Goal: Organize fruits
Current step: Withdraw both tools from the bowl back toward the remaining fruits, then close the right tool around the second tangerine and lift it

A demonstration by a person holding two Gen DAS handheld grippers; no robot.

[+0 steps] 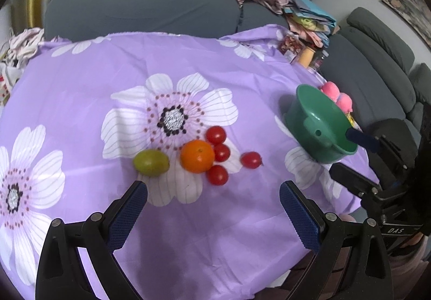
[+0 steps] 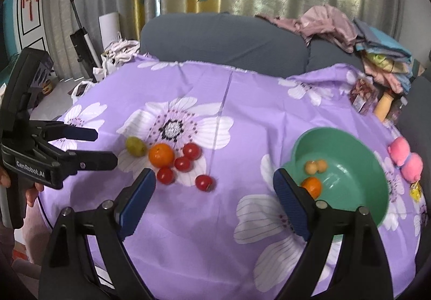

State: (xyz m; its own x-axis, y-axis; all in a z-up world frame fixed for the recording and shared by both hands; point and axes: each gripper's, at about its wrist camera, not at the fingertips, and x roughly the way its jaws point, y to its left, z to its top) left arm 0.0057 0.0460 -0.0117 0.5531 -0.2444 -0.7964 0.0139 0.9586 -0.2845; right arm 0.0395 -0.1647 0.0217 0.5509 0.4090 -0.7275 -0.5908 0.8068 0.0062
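Green bowl (image 2: 350,154) partly filled, six fruits waiting on the purple-clothed desk (image 1: 215,232).
Both the left gripper (image 1: 214,204) and the right gripper (image 2: 214,192) hover wide open and empty; next, probably, one must descend onto the orange (image 1: 197,155) or a tomato (image 1: 251,159).

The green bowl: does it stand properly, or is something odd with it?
The green bowl looks tilted, its far rim raised. Beside it a pink plush toy lies among the fruit things. Nothing looks spilled or damaged.
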